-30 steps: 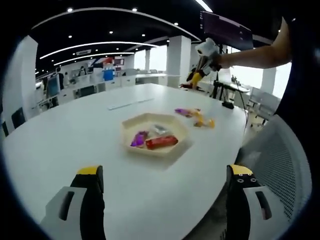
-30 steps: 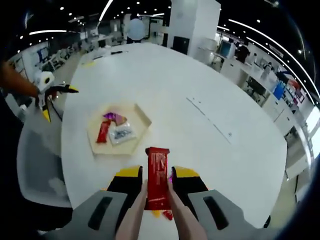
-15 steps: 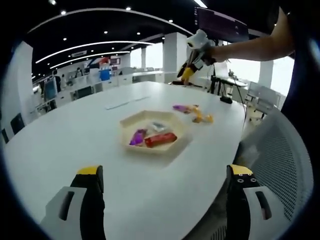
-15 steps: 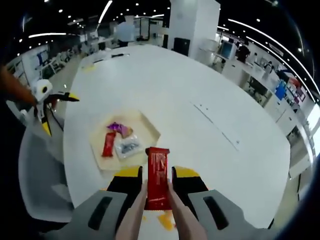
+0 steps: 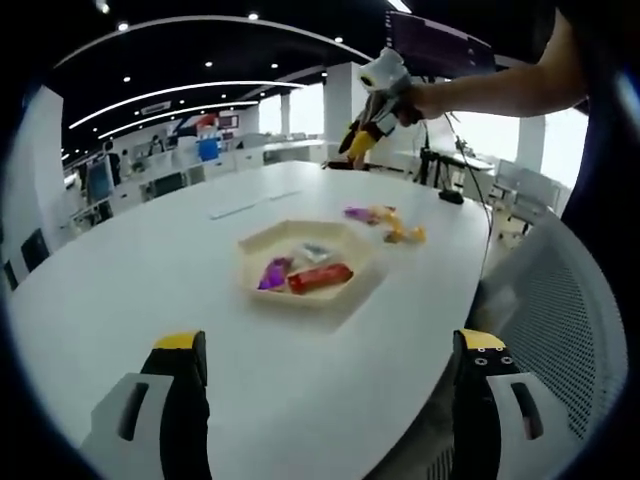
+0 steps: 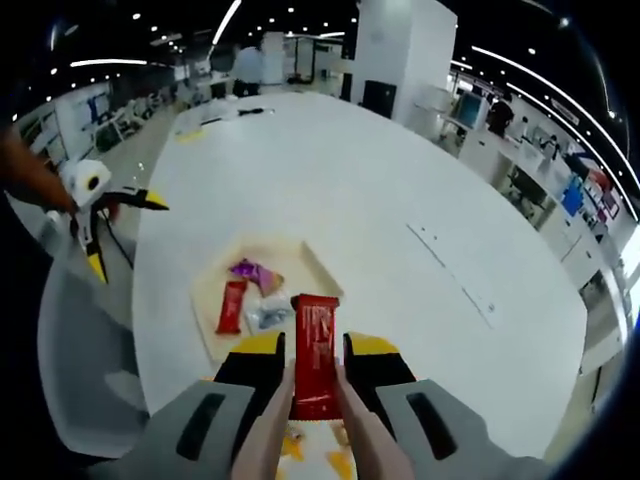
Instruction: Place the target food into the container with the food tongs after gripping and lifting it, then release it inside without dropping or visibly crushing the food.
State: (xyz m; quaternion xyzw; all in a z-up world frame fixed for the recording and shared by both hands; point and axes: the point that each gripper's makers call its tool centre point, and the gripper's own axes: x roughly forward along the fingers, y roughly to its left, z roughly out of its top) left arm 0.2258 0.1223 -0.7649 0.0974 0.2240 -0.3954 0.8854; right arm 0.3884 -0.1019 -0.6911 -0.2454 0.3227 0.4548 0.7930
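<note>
While the right gripper (image 6: 313, 372) hangs high above the white table (image 6: 400, 200), its jaws press a pair of pale tongs (image 6: 268, 440) together on a red snack bar (image 6: 314, 355), which stands upright between the tong tips. Below and just beyond the bar lies the shallow hexagonal tray (image 6: 310, 262), beige, holding a red packet (image 6: 232, 305), a purple one (image 6: 248, 270) and a silvery one (image 6: 268, 314). Near the tray, on its side towards the table's edge, a few yellow and purple sweets (image 5: 388, 224) lie loose on the table. The left gripper (image 5: 330, 400) is held low over the table short of the tray, jaws spread wide with nothing between them. Beyond the tray the right gripper is seen raised in a hand (image 5: 408, 98); what it carries there is too small to make out, probably the bar
</note>
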